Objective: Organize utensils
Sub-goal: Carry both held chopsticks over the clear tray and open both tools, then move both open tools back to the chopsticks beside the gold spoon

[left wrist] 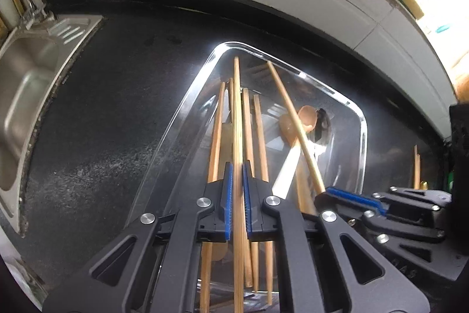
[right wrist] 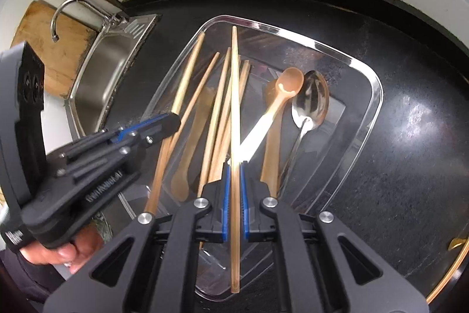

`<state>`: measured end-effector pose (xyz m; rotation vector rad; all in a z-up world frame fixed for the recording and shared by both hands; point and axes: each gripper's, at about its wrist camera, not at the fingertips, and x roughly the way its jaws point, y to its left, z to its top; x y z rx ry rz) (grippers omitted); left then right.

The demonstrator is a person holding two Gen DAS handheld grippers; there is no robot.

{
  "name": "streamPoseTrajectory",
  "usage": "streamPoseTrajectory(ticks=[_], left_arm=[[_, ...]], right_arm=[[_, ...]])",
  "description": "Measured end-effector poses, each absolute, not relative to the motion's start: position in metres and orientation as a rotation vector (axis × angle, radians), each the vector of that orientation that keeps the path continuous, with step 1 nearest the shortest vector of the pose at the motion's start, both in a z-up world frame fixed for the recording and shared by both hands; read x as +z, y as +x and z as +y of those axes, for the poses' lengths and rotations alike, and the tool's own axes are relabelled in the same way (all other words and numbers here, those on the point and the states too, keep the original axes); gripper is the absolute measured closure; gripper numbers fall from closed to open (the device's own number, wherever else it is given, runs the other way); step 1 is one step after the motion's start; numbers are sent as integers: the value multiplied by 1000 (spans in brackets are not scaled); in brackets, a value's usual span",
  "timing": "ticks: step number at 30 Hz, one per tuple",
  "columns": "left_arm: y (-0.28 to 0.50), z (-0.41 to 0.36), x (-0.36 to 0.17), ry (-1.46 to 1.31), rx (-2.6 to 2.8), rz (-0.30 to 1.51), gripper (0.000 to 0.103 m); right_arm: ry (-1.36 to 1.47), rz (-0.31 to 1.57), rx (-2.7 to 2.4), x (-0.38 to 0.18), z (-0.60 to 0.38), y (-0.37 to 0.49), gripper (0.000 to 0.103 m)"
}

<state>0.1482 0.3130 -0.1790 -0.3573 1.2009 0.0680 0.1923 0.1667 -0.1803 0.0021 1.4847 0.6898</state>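
Two chopsticks held over clear tray (right wrist: 378, 90), centre frame: left gripper (left wrist: 237, 195) fingers clamped narrow; right gripper (right wrist: 234, 195) fingers slightly parted around its own. Best lowered parallel beside others before release.

Tray (right wrist: 376, 90) sits right under both grippers, chopsticks (right wrist: 212, 107) in its left part, spoons (right wrist: 310, 99) right of them, sink (right wrist: 102, 72) off left.

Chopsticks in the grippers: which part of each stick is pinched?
Left gripper pinches one chopstick near its lower end. The other chopstick sits between the right gripper jaws, lower down its length.
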Motion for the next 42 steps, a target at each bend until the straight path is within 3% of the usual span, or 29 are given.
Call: streamPoseTrajectory(ticks=[1,2,3,4,13,24,33,42], left_arm=[[150,317,-179,-376,68,1203,89],[151,321,-177,-397,68,1202,65],[150,325,-173,-413,69,1193,42],[148,330,-166,-435,79,1163,9],[130,337,-125,-455,125,1036,7],[86,289,-83,-350,90,970,7],[59,197,-78,-261,-13,979,7],[38,44,-82,-120,-192,984,7]], right_arm=[[-13,1484,685,-180,164,193,48],[-25,1454,677,-175,160,193,27],[-22,1413,671,-169,154,192,15],[-25,1368,665,-162,149,192,15],[5,1296,642,-130,109,179,15],[63,1179,595,-80,67,138,15],[91,1112,406,-56,-33,90,15],[33,1053,139,-30,-186,20,15]])
